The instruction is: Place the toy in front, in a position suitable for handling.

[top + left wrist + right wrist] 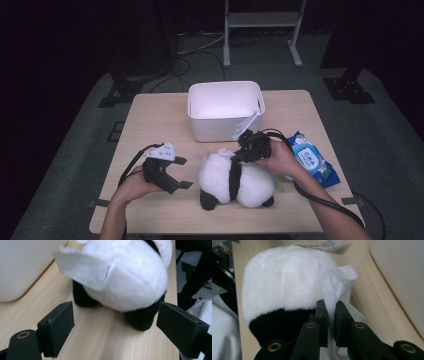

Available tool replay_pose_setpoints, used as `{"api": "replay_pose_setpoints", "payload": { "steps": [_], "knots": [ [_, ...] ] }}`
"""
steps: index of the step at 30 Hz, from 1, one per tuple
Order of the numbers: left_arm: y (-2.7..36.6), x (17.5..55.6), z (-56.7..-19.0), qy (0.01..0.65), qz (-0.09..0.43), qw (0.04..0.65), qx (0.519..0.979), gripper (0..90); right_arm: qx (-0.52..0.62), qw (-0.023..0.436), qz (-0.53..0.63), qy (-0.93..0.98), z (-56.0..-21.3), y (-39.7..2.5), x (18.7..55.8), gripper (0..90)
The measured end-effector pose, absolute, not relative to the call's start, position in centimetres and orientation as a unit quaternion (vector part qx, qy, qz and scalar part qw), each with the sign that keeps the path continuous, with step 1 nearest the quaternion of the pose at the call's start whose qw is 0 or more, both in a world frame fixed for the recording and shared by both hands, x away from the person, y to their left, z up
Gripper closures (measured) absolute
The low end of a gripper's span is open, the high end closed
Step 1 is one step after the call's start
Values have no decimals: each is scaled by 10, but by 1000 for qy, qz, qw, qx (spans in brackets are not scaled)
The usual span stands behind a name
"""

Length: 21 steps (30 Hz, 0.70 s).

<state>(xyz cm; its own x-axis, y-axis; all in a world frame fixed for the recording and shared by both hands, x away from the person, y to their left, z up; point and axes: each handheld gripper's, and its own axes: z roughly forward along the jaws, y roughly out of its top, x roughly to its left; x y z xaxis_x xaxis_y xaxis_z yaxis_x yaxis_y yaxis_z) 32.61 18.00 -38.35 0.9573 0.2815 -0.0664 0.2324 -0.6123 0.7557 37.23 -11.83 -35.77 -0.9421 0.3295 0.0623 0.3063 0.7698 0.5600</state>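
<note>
The plush panda (235, 181) lies on the bench (150, 115), near its front edge and just in front of the white bin (225, 111). The right gripper (239, 155) rests against the panda's upper side; its 2 jaws are pressed together, pinching a white wipe (334, 282) (seen draped over the fur in the right gripper view). The left gripper (181, 175) sits just left of the panda, jaws spread wide, holding nothing. A blue wipes pack (312, 159) lies to the right.

Right gripper (331, 315) has its jaws pinched tight on a white wet wipe (334, 282), right up against the plush panda (284, 285).
</note>
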Motion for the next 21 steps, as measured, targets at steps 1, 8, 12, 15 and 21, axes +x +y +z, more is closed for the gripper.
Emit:
{"api": "replay_pose_setpoints", "payload": {
  "steps": [1,8,12,15,21],
  "knots": [
    [177,325,-382,143,25,419,896,132,165,20,298,940,-358,-119,369,827],
    [151,320,-377,128,12,417,900,99,150,20,319,936,-357,-121,344,827],
    [138,318,-376,130,-12,418,899,88,139,19,323,936,-358,-119,333,825],
    [128,319,-379,136,-27,404,904,64,133,21,320,938,-358,-119,331,825],
    [124,323,-383,147,-39,395,906,64,142,20,312,939,-357,-135,329,826]
  ]
}}
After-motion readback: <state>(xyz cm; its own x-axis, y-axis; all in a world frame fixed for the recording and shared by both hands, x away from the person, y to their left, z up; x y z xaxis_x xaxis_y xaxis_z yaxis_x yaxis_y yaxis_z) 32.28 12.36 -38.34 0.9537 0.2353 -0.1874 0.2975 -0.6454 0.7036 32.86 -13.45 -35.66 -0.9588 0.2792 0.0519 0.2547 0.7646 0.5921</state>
